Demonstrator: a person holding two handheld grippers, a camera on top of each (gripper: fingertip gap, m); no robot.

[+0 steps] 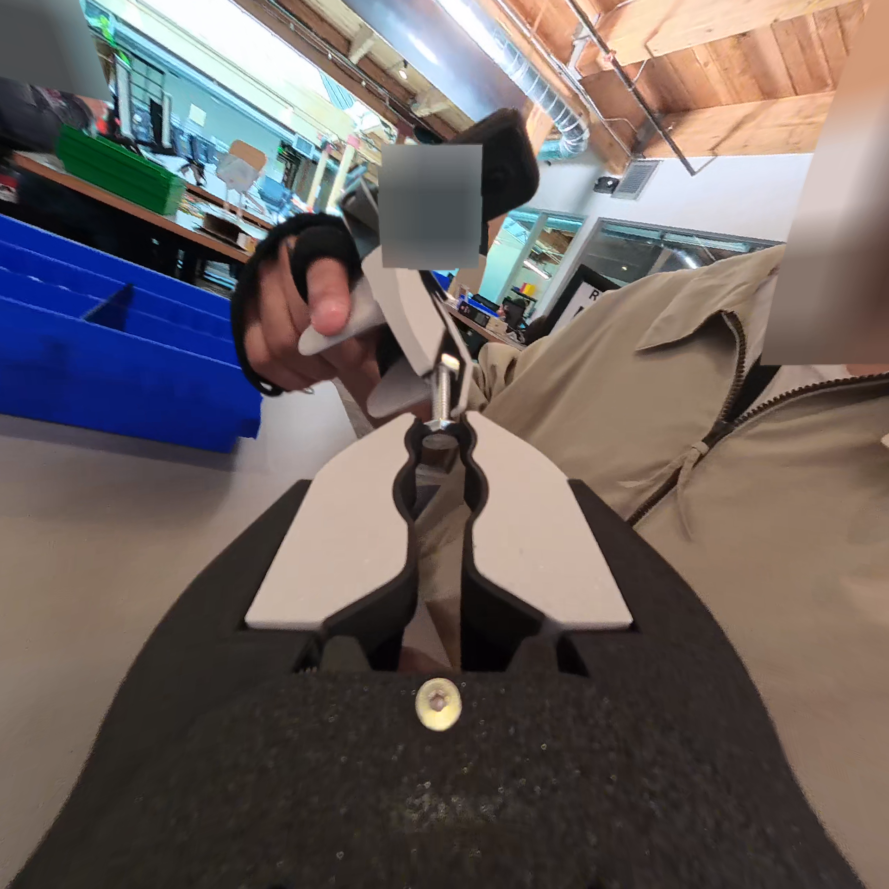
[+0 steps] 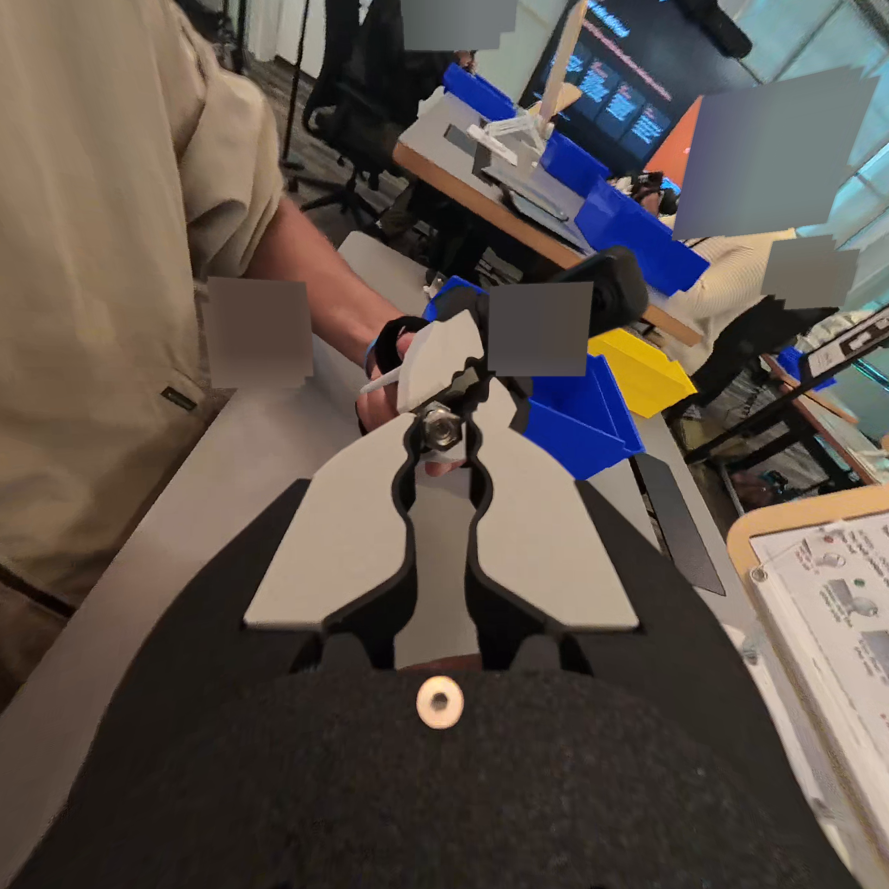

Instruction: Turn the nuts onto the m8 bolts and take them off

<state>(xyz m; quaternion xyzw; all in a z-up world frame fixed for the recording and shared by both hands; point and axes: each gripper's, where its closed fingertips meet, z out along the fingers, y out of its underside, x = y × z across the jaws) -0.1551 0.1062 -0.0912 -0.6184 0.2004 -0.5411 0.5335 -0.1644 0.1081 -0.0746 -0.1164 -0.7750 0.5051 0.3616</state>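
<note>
A silver M8 bolt [image 1: 443, 394] is held in the air between both grippers. My left gripper [image 1: 440, 425] is shut on a hex nut [image 1: 438, 424] at the bolt's near end, where the bolt tip shows through. The right gripper [image 1: 451, 368], held by a hand with a black strap, grips the bolt's far end from above. In the right wrist view my right gripper [image 2: 438, 428] is shut on the bolt's hex head [image 2: 438, 429], seen end-on. The left gripper's white fingers [image 2: 440, 365] meet it from beyond, and the shaft is hidden there.
A blue bin [image 1: 96, 336] stands on the grey table [image 1: 120, 529] at left. In the right wrist view, blue [image 2: 577, 433] and yellow [image 2: 640, 370] bins, a black strip [image 2: 673, 529] and a wood-framed white board [image 2: 818, 625] lie right. The person's beige jacket [image 1: 673, 433] is close. Both grippers' tips are close together, under 4 cm apart.
</note>
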